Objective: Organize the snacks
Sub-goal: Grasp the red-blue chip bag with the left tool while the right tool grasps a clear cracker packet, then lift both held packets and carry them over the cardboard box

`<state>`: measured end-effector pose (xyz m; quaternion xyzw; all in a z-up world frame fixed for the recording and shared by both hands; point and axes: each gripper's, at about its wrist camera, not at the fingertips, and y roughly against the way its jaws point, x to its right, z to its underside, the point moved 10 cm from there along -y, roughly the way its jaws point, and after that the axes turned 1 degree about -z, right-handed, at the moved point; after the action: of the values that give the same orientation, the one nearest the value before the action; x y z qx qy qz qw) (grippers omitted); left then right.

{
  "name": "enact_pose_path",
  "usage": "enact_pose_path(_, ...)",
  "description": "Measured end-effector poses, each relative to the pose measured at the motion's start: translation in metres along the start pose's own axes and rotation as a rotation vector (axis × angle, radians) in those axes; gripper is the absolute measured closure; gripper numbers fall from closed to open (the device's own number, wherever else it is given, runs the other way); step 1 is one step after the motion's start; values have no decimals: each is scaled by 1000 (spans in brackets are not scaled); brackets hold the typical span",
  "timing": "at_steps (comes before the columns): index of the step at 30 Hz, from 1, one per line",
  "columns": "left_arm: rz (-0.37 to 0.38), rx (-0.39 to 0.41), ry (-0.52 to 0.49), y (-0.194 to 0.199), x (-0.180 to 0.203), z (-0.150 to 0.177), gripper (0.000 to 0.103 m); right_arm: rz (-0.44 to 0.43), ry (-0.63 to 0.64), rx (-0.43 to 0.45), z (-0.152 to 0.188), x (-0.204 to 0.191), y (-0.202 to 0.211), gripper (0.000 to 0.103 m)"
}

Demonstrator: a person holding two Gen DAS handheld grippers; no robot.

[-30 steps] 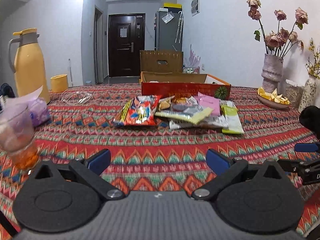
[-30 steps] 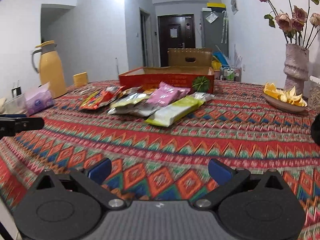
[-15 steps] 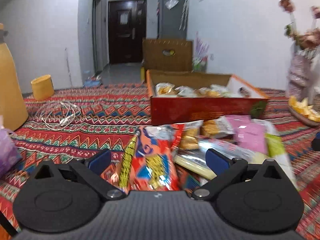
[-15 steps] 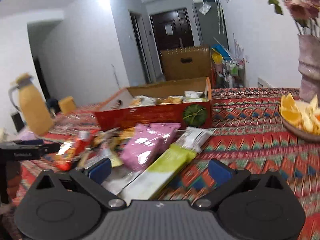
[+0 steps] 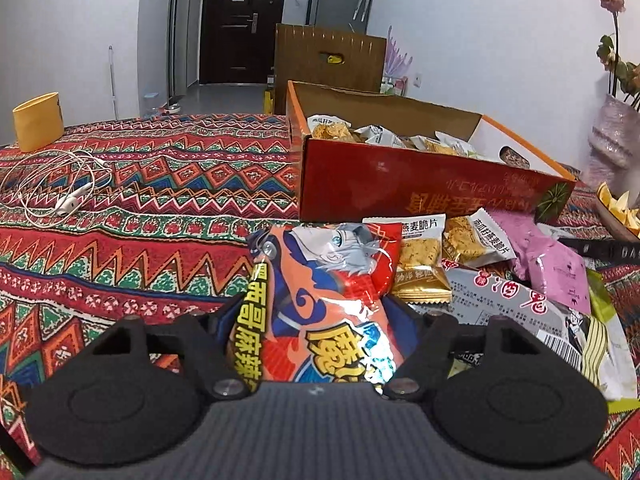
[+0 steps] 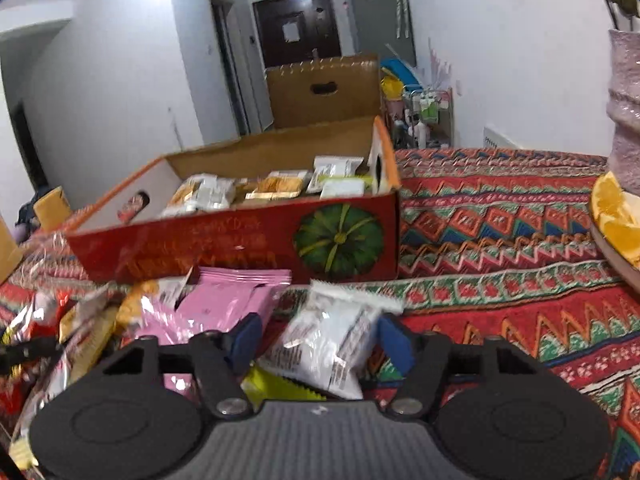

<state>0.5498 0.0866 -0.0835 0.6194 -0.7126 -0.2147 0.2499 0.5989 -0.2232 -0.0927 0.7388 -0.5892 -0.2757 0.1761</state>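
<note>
A pile of snack packets lies on the patterned cloth in front of an open red cardboard box (image 5: pixel 420 184) that holds several small packets. My left gripper (image 5: pixel 316 320) has its fingers on both sides of a red and orange snack bag (image 5: pixel 320 304), which sits between them on the pile. My right gripper (image 6: pixel 320 336) has its fingers around a white packet (image 6: pixel 328 340), with a pink packet (image 6: pixel 216 308) to its left. The box also shows in the right wrist view (image 6: pixel 240 240). Whether either grip is tight is unclear.
A yellow cup (image 5: pixel 38 122) and white earphones (image 5: pixel 60 192) lie on the table at the left. A plate of orange slices (image 6: pixel 616 224) and a vase (image 6: pixel 624 112) stand at the right. A brown box (image 5: pixel 328 60) stands behind the table.
Both grippers moved forward over the table to the snack pile. The left fingers now flank the red and orange bag, the right fingers flank the white packet, and both have narrowed.
</note>
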Motion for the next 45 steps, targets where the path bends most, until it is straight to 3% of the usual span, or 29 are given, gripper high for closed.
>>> enact_pose_path(3,-1,10,-12,0,2,1,30,-12,-11,14,0,0,1,58)
enact_pose_path(6,0,6,27,4,2,-2,47,-5,-26,29,-1,5,5,65)
enact_pose_path(8,41,21,7,12,10,-4,48,1,-33,45,-2,8,12,66)
enact_pose_path(11,5,62,-24,32,16,-8,48,25,-10,97,-10,7,30,66)
enact_pose_path(17,-7,124,-16,108,34,-7,48,-2,98,199,-18,-16,114,66)
enact_pose_path(21,34,147,4,160,56,17,47,-57,118,194,12,-30,169,66)
enact_pose_path(24,21,170,25,195,69,38,47,-87,95,158,48,-37,202,66)
enact_pose_path(28,80,170,55,235,85,65,47,-92,64,96,104,-43,235,66)
enact_pose_path(33,81,152,47,261,91,90,47,-77,93,33,154,-51,261,66)
enact_pose_path(38,87,129,49,273,98,109,47,-74,86,30,169,-52,275,66)
enact_pose_path(45,88,135,36,277,102,106,47,-90,95,63,163,-55,285,66)
